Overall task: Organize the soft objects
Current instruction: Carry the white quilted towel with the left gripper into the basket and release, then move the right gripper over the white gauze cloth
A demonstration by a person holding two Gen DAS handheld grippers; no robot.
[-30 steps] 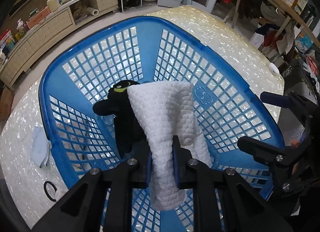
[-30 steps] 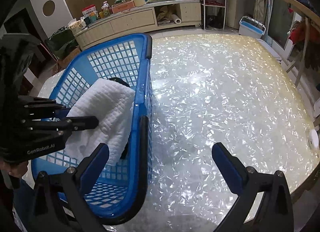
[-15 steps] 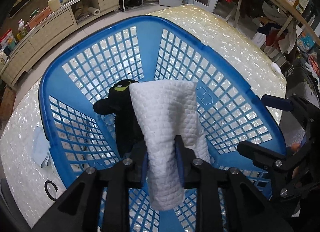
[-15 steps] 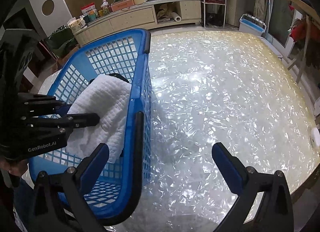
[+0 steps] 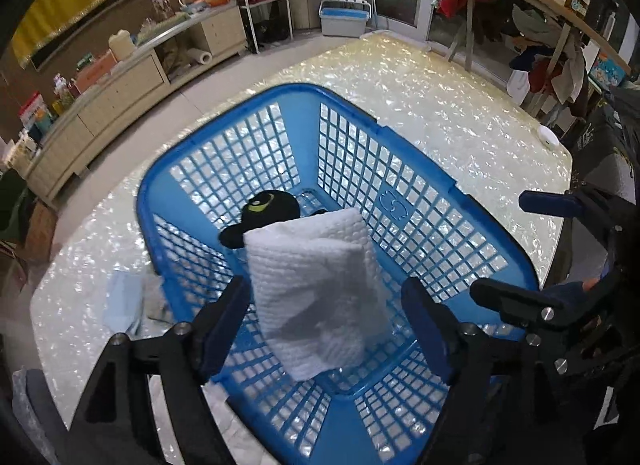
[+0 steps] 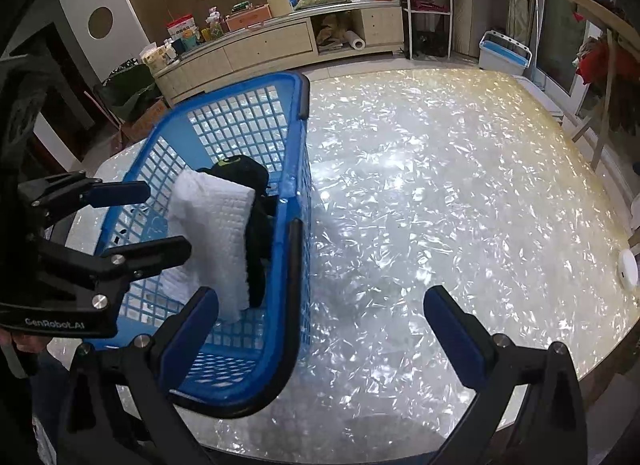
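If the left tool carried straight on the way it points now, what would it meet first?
Most likely the white towel, lying between the open left tool fingers inside the blue basket; depth is hard to judge.

Both wrist views look down, sharing the blue basket (image 5: 424,169).

I count one blue lattice basket (image 5: 420,201) on one pearly table (image 6: 440,185). Inside it I see two soft things: one white towel (image 5: 316,289) and one black plush toy (image 5: 268,205). Outside the basket I make out one pale blue cloth (image 5: 124,301). Two grippers: left gripper (image 5: 326,325), right gripper (image 6: 320,325).
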